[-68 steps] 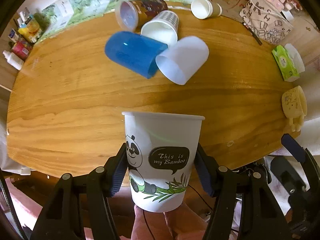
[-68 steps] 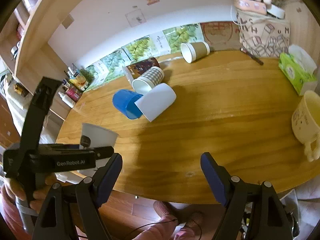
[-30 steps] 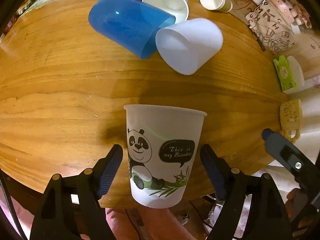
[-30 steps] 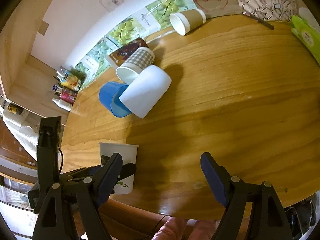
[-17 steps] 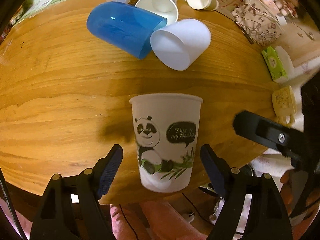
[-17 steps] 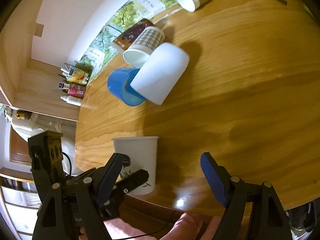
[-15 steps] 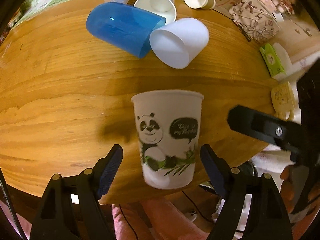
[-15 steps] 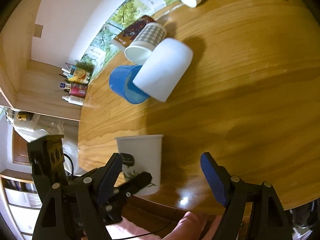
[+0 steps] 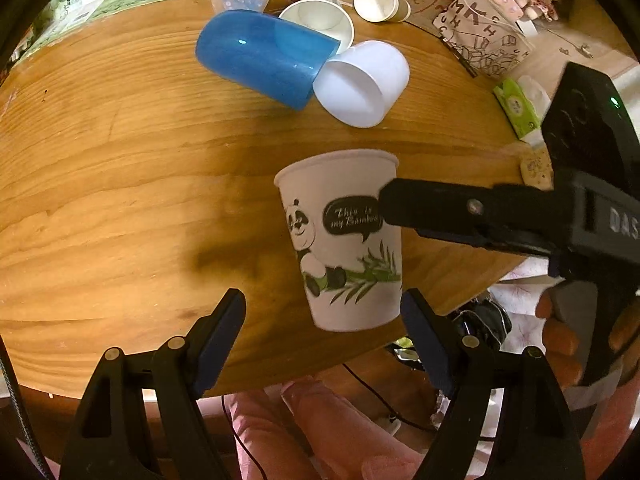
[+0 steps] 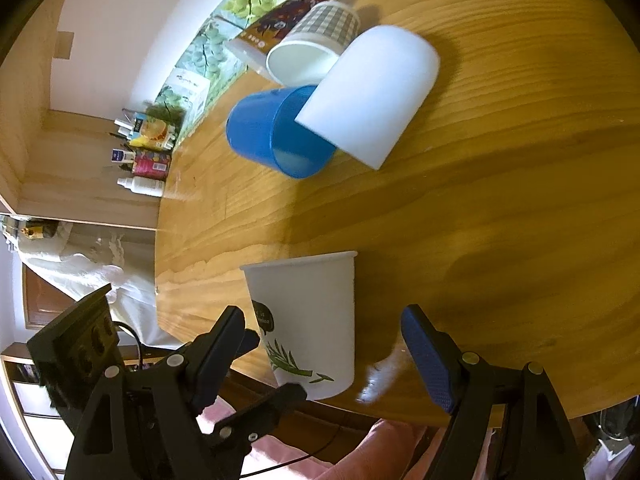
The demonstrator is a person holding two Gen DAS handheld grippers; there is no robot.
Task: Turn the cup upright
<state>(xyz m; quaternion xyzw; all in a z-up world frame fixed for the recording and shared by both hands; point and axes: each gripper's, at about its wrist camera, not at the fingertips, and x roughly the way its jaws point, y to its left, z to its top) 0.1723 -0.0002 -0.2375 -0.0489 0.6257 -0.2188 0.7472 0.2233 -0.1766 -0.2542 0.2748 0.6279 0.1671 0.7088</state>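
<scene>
Since a moment before, the left claw (image 9: pixel 322 334) had let go of the panda cup (image 9: pixel 345 240) and backed off toward the desk's near edge, while the right claw (image 10: pixel 322 354) had swung in from the cup's right. That paper cup stood upright, mouth up, on the wooden desk (image 9: pixel 120 200) close to its near edge. Both claws were spread wide with nothing between their jaws; the left claw's blue pads (image 9: pixel 222 332) sat apart from the cup on either side, just nearer than it. One black finger of the right claw lay across the cup's right side in the left camera's view, though I could not tell whether it touched. Farther back from the panda cup lay a blue cup (image 9: pixel 260 62) and a white cup (image 9: pixel 362 82) on their sides, touching each other.
</scene>
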